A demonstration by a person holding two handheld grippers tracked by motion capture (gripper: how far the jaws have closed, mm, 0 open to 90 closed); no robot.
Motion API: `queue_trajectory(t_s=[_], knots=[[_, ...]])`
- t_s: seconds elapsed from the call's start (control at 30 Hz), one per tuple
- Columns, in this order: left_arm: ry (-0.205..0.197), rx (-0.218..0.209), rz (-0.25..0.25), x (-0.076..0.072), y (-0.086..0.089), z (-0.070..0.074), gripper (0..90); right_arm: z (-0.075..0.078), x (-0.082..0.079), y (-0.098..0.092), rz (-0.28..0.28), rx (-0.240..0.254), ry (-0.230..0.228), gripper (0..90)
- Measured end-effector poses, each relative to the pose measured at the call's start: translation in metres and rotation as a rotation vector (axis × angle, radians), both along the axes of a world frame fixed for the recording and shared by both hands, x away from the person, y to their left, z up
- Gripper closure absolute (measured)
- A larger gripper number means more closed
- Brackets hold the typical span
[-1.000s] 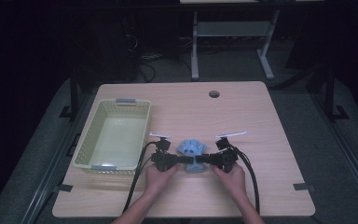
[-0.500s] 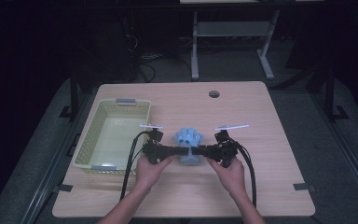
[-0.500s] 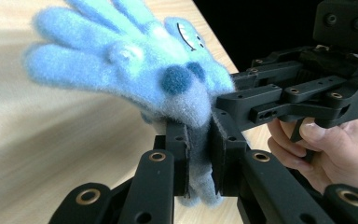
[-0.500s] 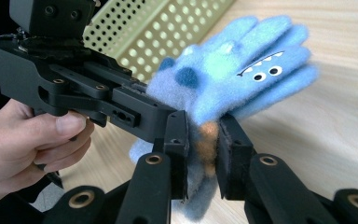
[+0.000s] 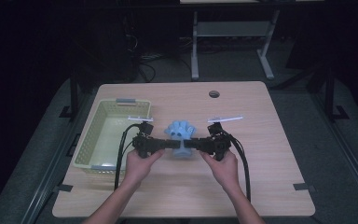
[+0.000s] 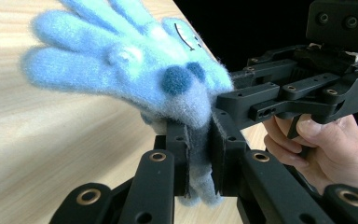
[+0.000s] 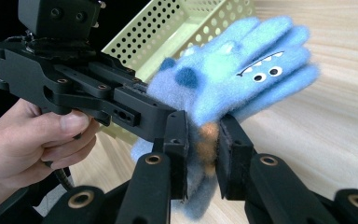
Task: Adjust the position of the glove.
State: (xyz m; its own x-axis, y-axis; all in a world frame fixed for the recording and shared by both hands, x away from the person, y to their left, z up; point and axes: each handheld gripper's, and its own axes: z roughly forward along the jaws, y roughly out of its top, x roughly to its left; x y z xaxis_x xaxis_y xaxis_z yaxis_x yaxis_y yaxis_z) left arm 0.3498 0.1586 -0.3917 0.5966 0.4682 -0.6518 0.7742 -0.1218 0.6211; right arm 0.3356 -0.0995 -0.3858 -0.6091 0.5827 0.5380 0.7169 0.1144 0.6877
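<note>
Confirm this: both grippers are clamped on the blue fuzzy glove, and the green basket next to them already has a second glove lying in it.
Not quite. Both the left gripper and the right gripper are clamped on the blue fuzzy glove, but the green basket holds nothing; the high view shows its bare floor.

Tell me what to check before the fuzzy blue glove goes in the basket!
1. Left claw pinching the blue glove: ok.
2. Right claw pinching the glove too: ok.
3. Glove lifted off the table: ok, it hangs between both claws.
4. Basket has room inside: ok.
5. Glove over the basket: not ok, it is beside it.
6. Cables out of the way: cannot tell.
</note>
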Motion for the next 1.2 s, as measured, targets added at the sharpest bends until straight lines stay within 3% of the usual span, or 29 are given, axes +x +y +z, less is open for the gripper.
queue_trajectory(t_s=[0.5,0.8,1.1,1.2], knots=[[-0.012,-0.016,0.025,0.003,0.029,0.013,79.2,0.017,0.011,0.027,0.045,-0.017,-0.023,76.2],[-0.017,-0.020,0.024,0.005,0.043,0.019,79.5,0.020,0.018,0.039,0.069,0.022,-0.013,76.1],[-0.023,-0.022,0.035,0.005,0.059,0.022,79.5,0.023,0.023,0.051,0.087,0.027,-0.026,76.1],[-0.026,-0.019,0.045,0.004,0.065,0.024,79.5,0.024,0.024,0.059,0.094,0.027,-0.012,76.1]])
